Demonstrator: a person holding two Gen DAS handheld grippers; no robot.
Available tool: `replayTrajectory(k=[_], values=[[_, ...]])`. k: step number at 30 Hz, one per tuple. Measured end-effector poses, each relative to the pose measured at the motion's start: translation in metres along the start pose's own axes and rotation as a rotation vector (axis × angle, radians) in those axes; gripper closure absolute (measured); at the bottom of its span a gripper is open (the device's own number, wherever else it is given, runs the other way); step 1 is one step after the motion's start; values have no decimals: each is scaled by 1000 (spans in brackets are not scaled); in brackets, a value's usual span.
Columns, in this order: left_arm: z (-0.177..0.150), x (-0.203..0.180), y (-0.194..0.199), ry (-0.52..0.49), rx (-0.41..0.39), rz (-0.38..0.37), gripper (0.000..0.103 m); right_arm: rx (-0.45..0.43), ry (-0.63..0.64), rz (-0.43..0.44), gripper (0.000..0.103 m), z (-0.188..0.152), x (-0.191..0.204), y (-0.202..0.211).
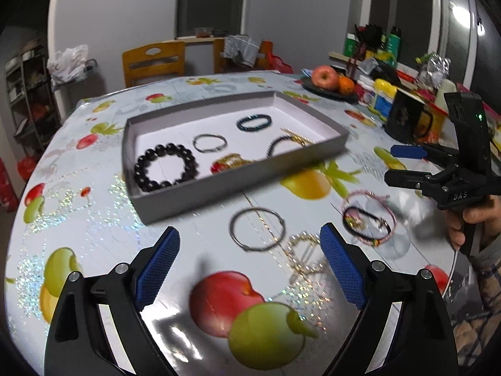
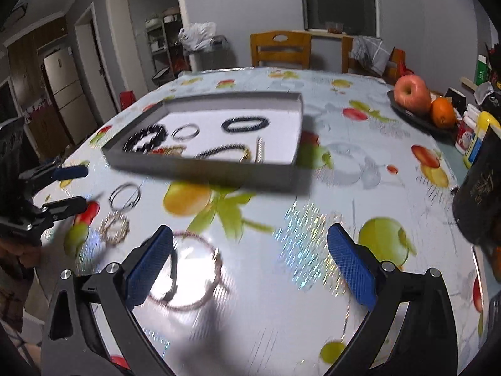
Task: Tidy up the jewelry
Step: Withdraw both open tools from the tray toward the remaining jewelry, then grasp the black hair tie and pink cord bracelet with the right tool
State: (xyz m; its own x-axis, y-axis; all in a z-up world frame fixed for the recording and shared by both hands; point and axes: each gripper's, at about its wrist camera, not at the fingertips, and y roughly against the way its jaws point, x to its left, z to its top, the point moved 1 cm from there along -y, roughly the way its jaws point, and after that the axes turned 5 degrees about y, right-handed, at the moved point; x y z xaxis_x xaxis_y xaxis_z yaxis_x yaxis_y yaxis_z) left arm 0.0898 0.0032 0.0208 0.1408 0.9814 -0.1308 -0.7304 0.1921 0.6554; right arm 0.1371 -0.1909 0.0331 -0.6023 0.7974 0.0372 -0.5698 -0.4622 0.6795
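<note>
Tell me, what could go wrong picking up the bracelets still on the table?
1. The pink cord and a dark bracelet overlap, so grabbing one may drag the other.
2. The thin silver ring lies flat on the glossy tablecloth; the open left gripper could slip off it.
3. The gold chain beside it might get pinched too.

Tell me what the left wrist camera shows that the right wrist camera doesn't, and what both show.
Only the left wrist view shows the right gripper, held open in a hand. Only the right wrist view shows the left gripper, also open, and a refrigerator. Both show the grey tray of bracelets, the plain metal bangle and gold bead bracelet lying loose on the fruit-print tablecloth, and the apple.
</note>
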Motion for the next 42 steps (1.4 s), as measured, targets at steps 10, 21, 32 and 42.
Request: replayTrajectory(k=[10,21,32,42], values=[[-6,-2,-1,-7,-1,-28,12,50,120,8,26,-9,28,-3],[-7,-2,-2,-3,8,-32,12,75,176,95,44,-5,57,-7],[-6,2,-1,19,4,-47,12,125,170,127,99,-5,60,-25],[-8,-4,-2,-13,10,-35,12,66,132,104,101,5,45,-14]])
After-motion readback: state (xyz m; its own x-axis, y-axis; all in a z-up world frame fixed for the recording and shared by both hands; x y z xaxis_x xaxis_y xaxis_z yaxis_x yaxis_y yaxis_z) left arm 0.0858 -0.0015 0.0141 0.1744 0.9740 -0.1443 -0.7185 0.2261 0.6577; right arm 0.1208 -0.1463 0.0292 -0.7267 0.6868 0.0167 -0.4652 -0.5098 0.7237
